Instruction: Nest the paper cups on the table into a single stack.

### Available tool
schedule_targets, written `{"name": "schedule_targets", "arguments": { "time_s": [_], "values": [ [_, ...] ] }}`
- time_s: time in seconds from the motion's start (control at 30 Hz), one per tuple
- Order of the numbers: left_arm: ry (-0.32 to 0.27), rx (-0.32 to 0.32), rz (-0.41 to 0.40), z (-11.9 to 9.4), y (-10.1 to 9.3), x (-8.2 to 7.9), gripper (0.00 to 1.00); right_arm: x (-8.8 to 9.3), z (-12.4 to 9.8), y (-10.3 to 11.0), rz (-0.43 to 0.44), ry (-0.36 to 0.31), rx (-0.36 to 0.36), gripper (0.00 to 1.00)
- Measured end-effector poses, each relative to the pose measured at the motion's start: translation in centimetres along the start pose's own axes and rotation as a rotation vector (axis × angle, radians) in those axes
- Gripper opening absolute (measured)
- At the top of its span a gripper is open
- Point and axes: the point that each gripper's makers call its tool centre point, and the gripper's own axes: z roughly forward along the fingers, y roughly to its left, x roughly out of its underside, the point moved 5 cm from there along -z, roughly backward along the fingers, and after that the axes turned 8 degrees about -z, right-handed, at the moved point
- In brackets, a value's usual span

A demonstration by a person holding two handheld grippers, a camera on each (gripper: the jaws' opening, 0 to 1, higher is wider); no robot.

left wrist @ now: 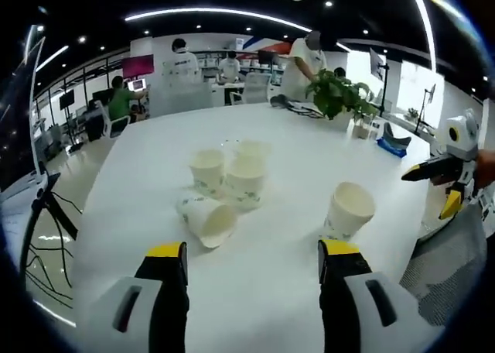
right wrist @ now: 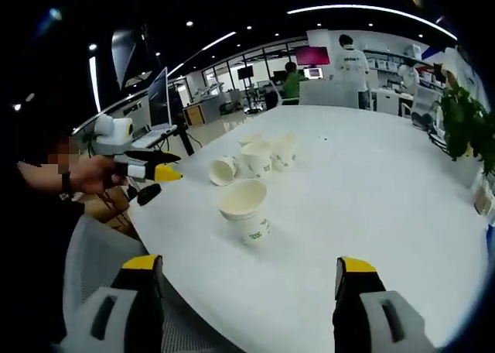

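Left gripper view: the left gripper [left wrist: 254, 262] hangs released, jaws wide apart, over the white worktop [left wrist: 294, 175], lined up toward a tipped cup [left wrist: 207, 217] beside three upright cups [left wrist: 232, 171]. The right gripper [right wrist: 252, 279], also spread and holding nothing, faces the lone cup [right wrist: 245, 208] standing apart (likely its first pickup).

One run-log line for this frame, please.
phase: start | left hand-held gripper: open, empty | right hand-held gripper: open, empty | lone cup: upright | tipped cup: on side beside cluster | stack: none
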Motion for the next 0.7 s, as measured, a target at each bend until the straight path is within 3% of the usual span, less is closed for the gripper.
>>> {"name": "schedule_targets", "arguments": {
  "time_s": [0.27, 0.47, 0.7],
  "values": [
    [0.024, -0.063, 0.001, 2.9, 2.7, 0.0, 0.67, 0.4, -0.7, 0.3, 0.018, 0.000, 0.011, 0.94],
    [0.045, -0.111, -0.005, 4.6, 3.1, 0.1, 0.66, 0.8, -1.4, 0.4, 0.045, -0.006, 0.032, 0.93],
    [0.067, -0.170, 0.002, 7.3, 4.8, 0.7, 0.64, 1.6, -2.1, 0.4, 0.082, 0.001, 0.055, 0.93]
  ]
}}
